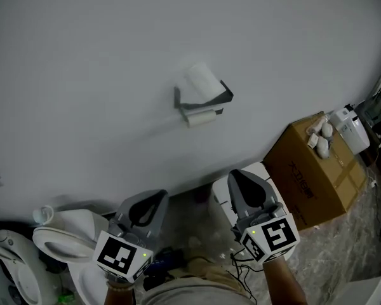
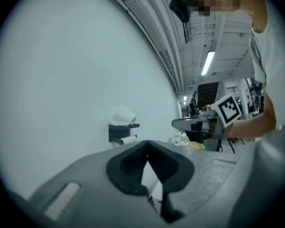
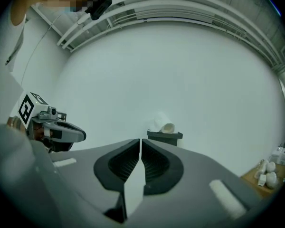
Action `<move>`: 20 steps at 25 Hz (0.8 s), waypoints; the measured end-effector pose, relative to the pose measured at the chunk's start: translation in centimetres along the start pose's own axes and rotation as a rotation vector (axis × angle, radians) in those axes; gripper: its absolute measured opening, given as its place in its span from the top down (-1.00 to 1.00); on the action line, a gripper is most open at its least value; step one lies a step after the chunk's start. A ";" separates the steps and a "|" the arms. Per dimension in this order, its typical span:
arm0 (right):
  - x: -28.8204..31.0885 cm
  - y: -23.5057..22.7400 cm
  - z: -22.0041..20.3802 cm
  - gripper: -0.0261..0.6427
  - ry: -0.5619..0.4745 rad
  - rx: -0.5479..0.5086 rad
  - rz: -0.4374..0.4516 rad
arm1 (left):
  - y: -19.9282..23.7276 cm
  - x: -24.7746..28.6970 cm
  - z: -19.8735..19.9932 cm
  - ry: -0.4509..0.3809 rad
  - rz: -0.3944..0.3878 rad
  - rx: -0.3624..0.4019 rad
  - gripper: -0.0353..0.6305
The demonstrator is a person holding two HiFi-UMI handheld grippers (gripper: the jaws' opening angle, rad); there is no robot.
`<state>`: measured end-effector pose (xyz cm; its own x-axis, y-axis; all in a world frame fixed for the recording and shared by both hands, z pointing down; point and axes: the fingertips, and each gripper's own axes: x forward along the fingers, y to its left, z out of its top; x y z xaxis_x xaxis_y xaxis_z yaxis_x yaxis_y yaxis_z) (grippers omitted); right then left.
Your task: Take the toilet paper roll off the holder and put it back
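Observation:
A white toilet paper roll (image 1: 202, 80) lies on top of the black wall holder (image 1: 223, 95), and a second, thinner roll (image 1: 202, 116) hangs under it. Both grippers are held low, well short of the holder and apart from it. My left gripper (image 1: 153, 199) is shut with nothing between its jaws. My right gripper (image 1: 241, 180) is shut too and holds nothing. In the left gripper view the left gripper (image 2: 147, 144) points at the roll (image 2: 122, 115) and holder (image 2: 123, 128). In the right gripper view the right gripper (image 3: 140, 141) points just left of the roll (image 3: 164, 125) and holder (image 3: 165, 136).
A plain white wall (image 1: 114, 56) fills most of the view. A cardboard box (image 1: 311, 173) with small white items (image 1: 320, 137) on it stands at the right, by a white appliance (image 1: 350, 129). A white toilet (image 1: 63, 240) sits at the lower left. A white box (image 1: 222, 196) lies below the right gripper.

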<state>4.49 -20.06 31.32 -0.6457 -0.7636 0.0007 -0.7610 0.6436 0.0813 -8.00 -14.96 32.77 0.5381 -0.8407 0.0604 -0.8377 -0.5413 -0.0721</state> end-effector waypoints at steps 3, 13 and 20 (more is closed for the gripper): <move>-1.0 0.6 -0.5 0.89 0.005 0.014 -0.008 | -0.5 -0.7 -0.3 0.002 -0.004 0.002 0.92; -2.9 2.6 -1.1 0.90 0.025 0.026 -0.019 | -1.6 -2.5 -1.2 0.015 -0.020 -0.005 0.92; -3.4 3.0 -0.8 0.91 0.023 0.019 -0.026 | -1.8 -2.9 -1.0 0.005 -0.027 -0.008 0.92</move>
<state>4.45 -15.57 32.38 -0.6241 -0.7811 0.0215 -0.7788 0.6240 0.0630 -8.14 -11.52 33.70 0.5603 -0.8255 0.0675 -0.8234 -0.5640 -0.0623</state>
